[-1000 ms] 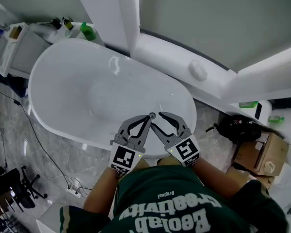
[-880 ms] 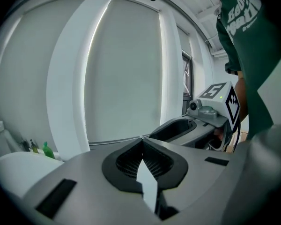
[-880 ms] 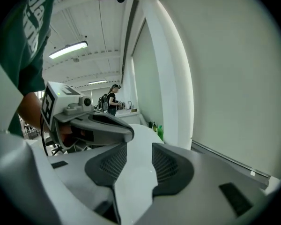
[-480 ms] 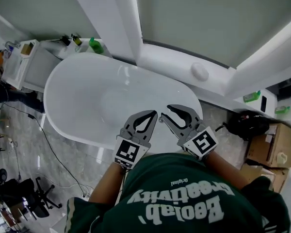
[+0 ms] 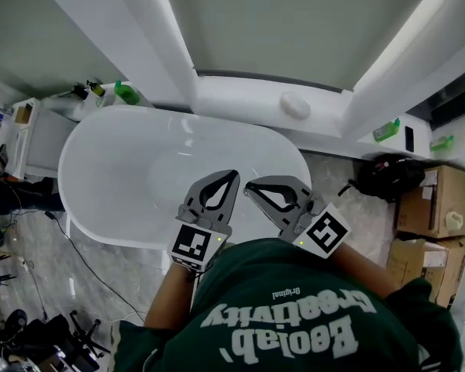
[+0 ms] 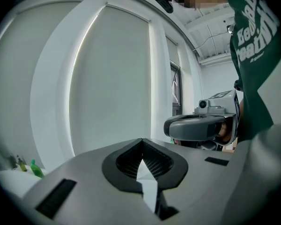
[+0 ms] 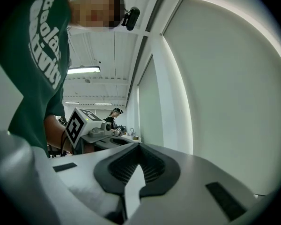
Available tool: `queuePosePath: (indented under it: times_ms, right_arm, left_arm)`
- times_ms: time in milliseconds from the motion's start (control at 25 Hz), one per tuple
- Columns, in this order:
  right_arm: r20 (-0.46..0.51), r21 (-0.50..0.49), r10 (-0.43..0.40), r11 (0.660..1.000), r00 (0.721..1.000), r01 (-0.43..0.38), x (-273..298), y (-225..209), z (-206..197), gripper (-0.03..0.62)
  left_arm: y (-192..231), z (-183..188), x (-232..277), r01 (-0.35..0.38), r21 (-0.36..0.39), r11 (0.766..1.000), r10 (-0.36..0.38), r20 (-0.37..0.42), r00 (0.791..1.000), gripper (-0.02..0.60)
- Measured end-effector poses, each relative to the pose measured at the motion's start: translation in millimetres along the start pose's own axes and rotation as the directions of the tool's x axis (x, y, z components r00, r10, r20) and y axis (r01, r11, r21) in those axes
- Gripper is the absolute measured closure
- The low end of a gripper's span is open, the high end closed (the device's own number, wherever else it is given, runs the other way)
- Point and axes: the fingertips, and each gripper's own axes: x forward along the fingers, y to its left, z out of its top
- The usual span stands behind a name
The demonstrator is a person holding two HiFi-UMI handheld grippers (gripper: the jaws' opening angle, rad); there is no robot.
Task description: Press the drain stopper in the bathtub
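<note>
Over the last second the right gripper [image 5: 249, 186] has clapped its fingers together from a wide spread. Both tools have drawn back a little from the small round drain stopper they were poised over at the tub's near end. I can no longer pick the stopper out: the patch of tub floor where it showed now lies right at, or under, the two sets of fingertips.

From the left, a white cabinet [image 5: 32, 142] stands on the grey marbled floor [image 5: 31, 262], where a thin black cable [image 5: 62, 227] trails. A green plastic bottle [image 5: 126, 93] sits on the ledge by the tub's far end, near some smaller dark bottles [image 5: 89, 90]. The white oval bathtub [image 5: 101, 169] fills the middle.

The left gripper [image 5: 232, 175] hangs over the tub's near end with its fingers clenched tip to tip. Its own view shows the left gripper [image 6: 142, 143] holding nothing, with only the pale window blind [image 6: 112, 78] beyond. Just to its right, tips close beside it, the right gripper is clenched the same way, and its own view shows the right gripper [image 7: 139, 148] empty as well. A person in a dark green shirt with white lettering [image 5: 294, 324] holds both.

Further right, a white rounded object [image 5: 294, 105] rests on the window ledge [image 5: 240, 91]. A black bag [image 5: 387, 177] lies on the floor past the tub, and brown cardboard boxes [image 5: 438, 200] stand at the edge.
</note>
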Motion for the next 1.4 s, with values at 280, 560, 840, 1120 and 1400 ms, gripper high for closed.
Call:
queuePosePath:
  times_ms: [280,560,840,1120,1400]
  right_arm:
    - [-0.001,-0.031,-0.015,0.999,1.000,0.015,-11.5,-10.4,-3.2,0.580]
    - [0.050,0.023,-0.029,0.999,0.998,0.028,-14.4,-17.6,1.9,0.580]
    - [0.027,-0.004,-0.037,0.999,0.999,0.037,-10.1,-17.7,-0.5,0.580]
    - [0.001,-0.011,-0.053,0.999,0.999,0.053,-7.3,-20.7,-4.0,0.580]
    - [0.000,-0.009,-0.048,0.999,0.999,0.048,-6.6,-22.9,-6.1,0.580]
  left_arm:
    - [-21.6,3.2,16.3,0.059,-0.026,0.998,-0.059,0.024,0.998,0.572]
    - [-26.9,8.4,23.4,0.073,-0.016,0.997,-0.073,0.031,0.997,0.572]
    - [-16.2,5.6,19.2,0.073,-0.054,0.996,-0.071,0.031,0.997,0.572]
    - [-10.5,5.1,18.0,0.070,-0.069,0.995,-0.068,0.035,0.997,0.572]
    - [-8.7,1.1,18.5,0.075,-0.055,0.996,-0.074,0.019,0.997,0.572]
